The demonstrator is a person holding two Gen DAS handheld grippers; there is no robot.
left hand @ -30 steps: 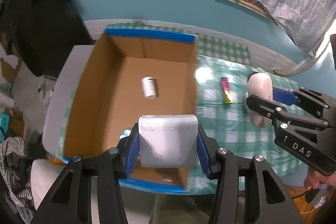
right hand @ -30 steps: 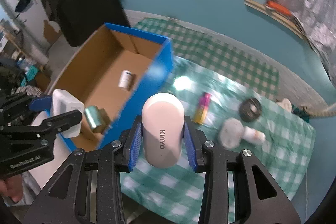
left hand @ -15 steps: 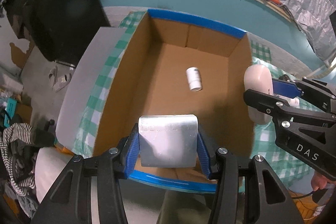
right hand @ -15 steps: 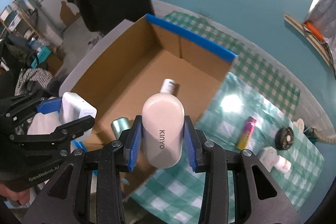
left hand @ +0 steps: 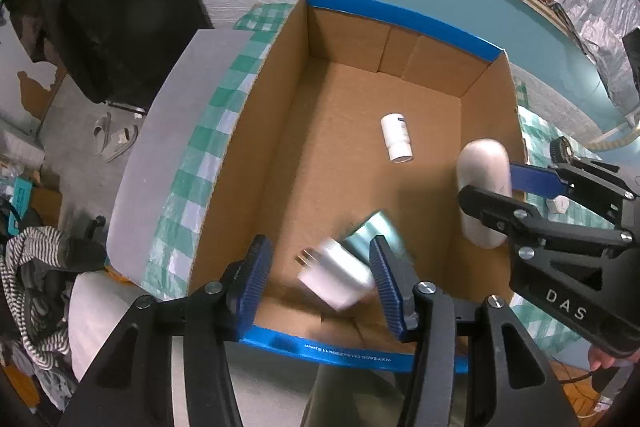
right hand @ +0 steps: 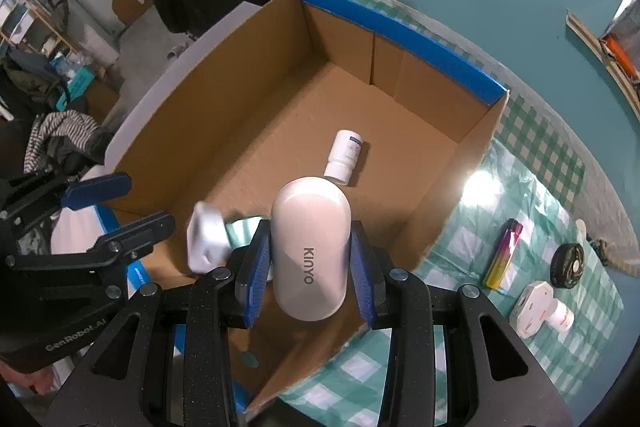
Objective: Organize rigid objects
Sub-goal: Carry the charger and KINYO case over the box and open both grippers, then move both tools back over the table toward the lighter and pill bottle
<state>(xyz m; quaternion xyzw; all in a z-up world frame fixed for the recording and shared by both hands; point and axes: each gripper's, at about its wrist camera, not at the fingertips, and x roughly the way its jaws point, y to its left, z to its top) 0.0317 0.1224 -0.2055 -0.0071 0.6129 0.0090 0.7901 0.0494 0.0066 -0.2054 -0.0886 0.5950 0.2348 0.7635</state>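
Note:
An open cardboard box (left hand: 400, 11) with a blue rim lies below both grippers. My left gripper (left hand: 320, 279) hangs over its near end and its jaws are opening. A white plug adapter (left hand: 336, 279), blurred and tilted, is dropping loose between the pads onto a metallic teal can (left hand: 372, 231). A white bottle (left hand: 396, 143) lies on the box floor. In the right wrist view my right gripper (right hand: 308, 267) is shut on a white oval KINYO case (right hand: 308, 251), held over the box (right hand: 400, 27) beside the adapter (right hand: 206, 243).
On the green checked cloth right of the box lie a rainbow lighter (right hand: 502, 255), a black round object (right hand: 566, 265) and a white plug with a small bottle (right hand: 536, 313). The grey table edge (left hand: 168, 131) runs left of the box, with clothes and floor clutter beyond.
Both grippers have moved over the box and come lower. The left jaws have widened and the white adapter has slipped out of their grip, tipping downward. The right grip is unchanged.

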